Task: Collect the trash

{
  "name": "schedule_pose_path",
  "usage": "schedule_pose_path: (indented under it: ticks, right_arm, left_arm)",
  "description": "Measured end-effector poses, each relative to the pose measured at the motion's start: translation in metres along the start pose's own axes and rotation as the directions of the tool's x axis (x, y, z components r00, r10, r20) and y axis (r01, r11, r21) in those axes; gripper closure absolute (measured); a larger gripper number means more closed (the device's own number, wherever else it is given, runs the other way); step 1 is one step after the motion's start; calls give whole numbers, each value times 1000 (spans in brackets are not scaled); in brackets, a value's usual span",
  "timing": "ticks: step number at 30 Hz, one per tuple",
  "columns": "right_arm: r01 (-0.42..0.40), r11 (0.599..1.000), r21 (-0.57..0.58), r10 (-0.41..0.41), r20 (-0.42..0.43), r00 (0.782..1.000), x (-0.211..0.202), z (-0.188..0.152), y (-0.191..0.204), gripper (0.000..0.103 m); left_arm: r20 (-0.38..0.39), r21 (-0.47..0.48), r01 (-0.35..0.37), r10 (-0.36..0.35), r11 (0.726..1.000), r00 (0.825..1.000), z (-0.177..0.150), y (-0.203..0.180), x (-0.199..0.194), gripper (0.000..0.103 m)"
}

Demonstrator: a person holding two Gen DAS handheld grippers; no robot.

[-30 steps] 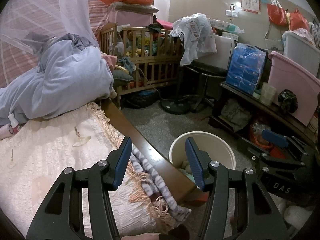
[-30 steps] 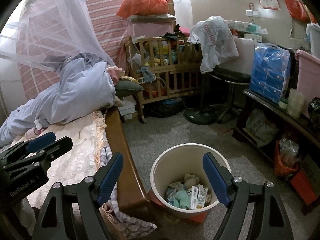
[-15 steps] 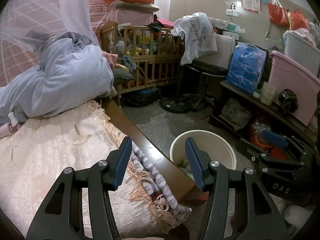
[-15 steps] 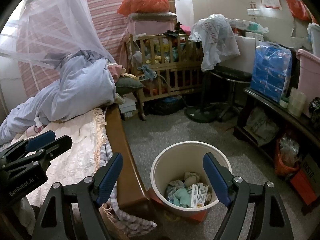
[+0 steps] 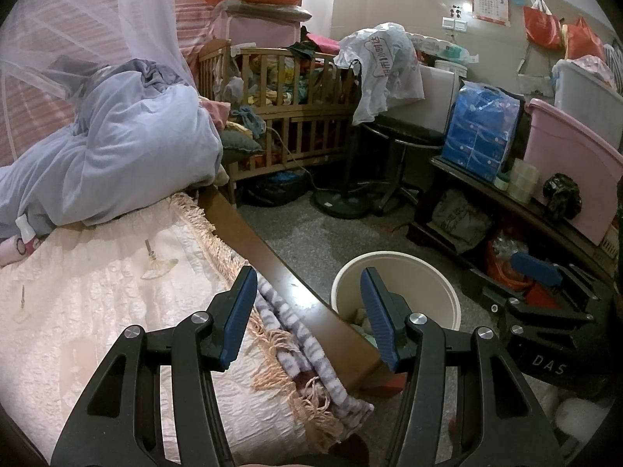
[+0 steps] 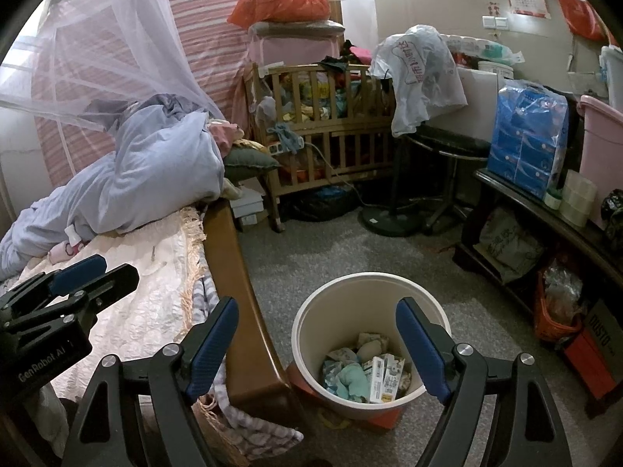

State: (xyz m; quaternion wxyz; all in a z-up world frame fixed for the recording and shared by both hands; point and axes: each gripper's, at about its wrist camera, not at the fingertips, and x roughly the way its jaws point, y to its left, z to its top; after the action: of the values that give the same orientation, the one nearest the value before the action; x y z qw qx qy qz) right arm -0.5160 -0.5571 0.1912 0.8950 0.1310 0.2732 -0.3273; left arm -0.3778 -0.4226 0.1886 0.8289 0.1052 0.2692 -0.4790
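A cream trash bin (image 6: 311, 334) stands on the floor beside the bed's wooden side rail (image 6: 229, 257). It holds crumpled tissues, a teal scrap and small white cartons (image 6: 383, 375). My right gripper (image 6: 317, 346) is open and empty, above and in front of the bin. My left gripper (image 5: 307, 311) is open and empty, over the bed's edge, with the bin (image 5: 428, 272) to its right. The left gripper also shows in the right wrist view (image 6: 70, 292) over the bed. The right gripper shows at the right edge of the left wrist view (image 5: 545, 292).
A cream quilted bedspread (image 5: 97, 292) covers the bed, with a heaped blue duvet (image 5: 117, 155) at its far end. A wooden crib (image 6: 331, 124), a stool (image 6: 440, 148) and a low shelf with bags and a pink tub (image 5: 576, 163) ring the grey floor (image 6: 331, 249).
Both views have shifted slightly; the bin sits a little lower in the right wrist view. Both grippers stay open and empty.
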Motion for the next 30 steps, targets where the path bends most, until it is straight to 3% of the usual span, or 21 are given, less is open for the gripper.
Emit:
schedule_pose_path:
  ticks: [30]
  right_arm:
    - [3,1000,-10,-3,-29,1000,6,-5,-6,20]
  left_arm:
    - [-6,-4,-1,1,1000,1000,-3,2,2,49]
